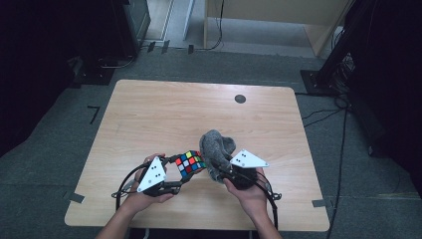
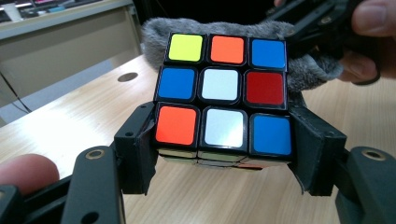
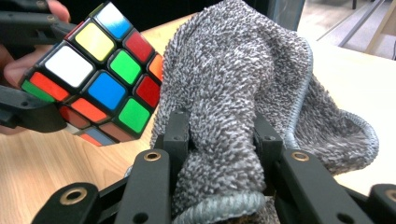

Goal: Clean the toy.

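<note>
A scrambled colour cube (image 1: 190,163) is held above the table near its front edge, with my left gripper (image 1: 183,175) shut on its lower layer. In the left gripper view the cube (image 2: 223,93) sits between the two black pads (image 2: 140,144). A grey fluffy cloth (image 1: 217,148) is bunched in my right gripper (image 1: 222,172), which is shut on it. In the right gripper view the cloth (image 3: 233,93) rises between the jaws and touches the cube (image 3: 100,74) on its side.
The wooden table (image 1: 164,109) carries a small dark round cap (image 1: 240,98) near its far edge. A person's hands (image 1: 251,196) hold both grippers at the near edge. Black stands and cables lie on the floor around.
</note>
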### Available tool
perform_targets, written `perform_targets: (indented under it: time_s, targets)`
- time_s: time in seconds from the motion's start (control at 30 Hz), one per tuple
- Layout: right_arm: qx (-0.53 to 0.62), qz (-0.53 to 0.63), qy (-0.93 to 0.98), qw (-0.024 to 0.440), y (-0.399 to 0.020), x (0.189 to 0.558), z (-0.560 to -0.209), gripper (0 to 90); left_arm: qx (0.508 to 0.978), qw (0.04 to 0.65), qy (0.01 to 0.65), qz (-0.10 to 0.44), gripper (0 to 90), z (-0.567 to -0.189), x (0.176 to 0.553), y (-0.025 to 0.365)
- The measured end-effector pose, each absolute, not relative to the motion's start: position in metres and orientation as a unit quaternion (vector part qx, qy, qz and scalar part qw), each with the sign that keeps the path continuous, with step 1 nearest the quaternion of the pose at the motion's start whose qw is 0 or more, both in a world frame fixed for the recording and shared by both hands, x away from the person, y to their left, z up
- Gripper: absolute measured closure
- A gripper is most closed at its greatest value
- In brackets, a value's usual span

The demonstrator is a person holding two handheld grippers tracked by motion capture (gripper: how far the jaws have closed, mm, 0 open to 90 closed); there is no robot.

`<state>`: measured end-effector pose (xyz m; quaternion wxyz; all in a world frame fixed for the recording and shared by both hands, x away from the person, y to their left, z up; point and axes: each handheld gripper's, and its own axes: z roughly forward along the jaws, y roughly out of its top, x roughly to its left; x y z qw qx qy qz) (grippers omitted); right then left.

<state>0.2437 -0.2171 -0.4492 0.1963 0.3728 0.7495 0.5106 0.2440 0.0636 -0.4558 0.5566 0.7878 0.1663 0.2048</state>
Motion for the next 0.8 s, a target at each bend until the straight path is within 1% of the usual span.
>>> perform_targets:
  time_s: [0.07,0.17,0.23,0.3,0.4,0.47,0.53,0.63,0.73,0.8]
  targets:
    - [0.365,0.545,0.731,0.188,-0.220,0.241,-0.445,66.7,0.791,0.552,0.167,0.206,34.1,-0.457,0.245,0.063]
    - [0.329,0.600,0.713,0.152,-0.217,0.236,-0.435,66.5,0.790,0.556,0.166,0.198,34.1,-0.457,0.244,0.062]
    - [0.325,0.587,0.724,0.159,-0.214,0.236,-0.436,66.5,0.788,0.559,0.168,0.196,34.1,-0.455,0.244,0.063]
    - [0.349,0.564,0.730,0.162,-0.217,0.241,-0.442,66.5,0.779,0.572,0.177,0.189,34.1,-0.453,0.245,0.067]
    - [0.378,0.578,0.712,0.125,-0.228,0.249,-0.453,66.1,0.754,0.603,0.199,0.170,34.1,-0.447,0.249,0.077]
    - [0.384,0.571,0.715,0.123,-0.227,0.252,-0.459,66.1,0.740,0.620,0.207,0.158,34.1,-0.444,0.252,0.082]
    - [0.369,0.570,0.724,0.121,-0.220,0.251,-0.462,66.5,0.734,0.627,0.212,0.152,34.1,-0.443,0.252,0.083]
    - [0.324,0.585,0.737,0.104,-0.202,0.245,-0.464,67.6,0.727,0.637,0.214,0.140,34.1,-0.443,0.252,0.082]
    - [0.285,0.563,0.768,0.111,-0.184,0.239,-0.469,67.9,0.726,0.639,0.212,0.139,34.1,-0.442,0.251,0.082]
    - [0.275,0.552,0.778,0.121,-0.180,0.237,-0.470,68.2,0.730,0.634,0.211,0.145,34.1,-0.442,0.251,0.082]
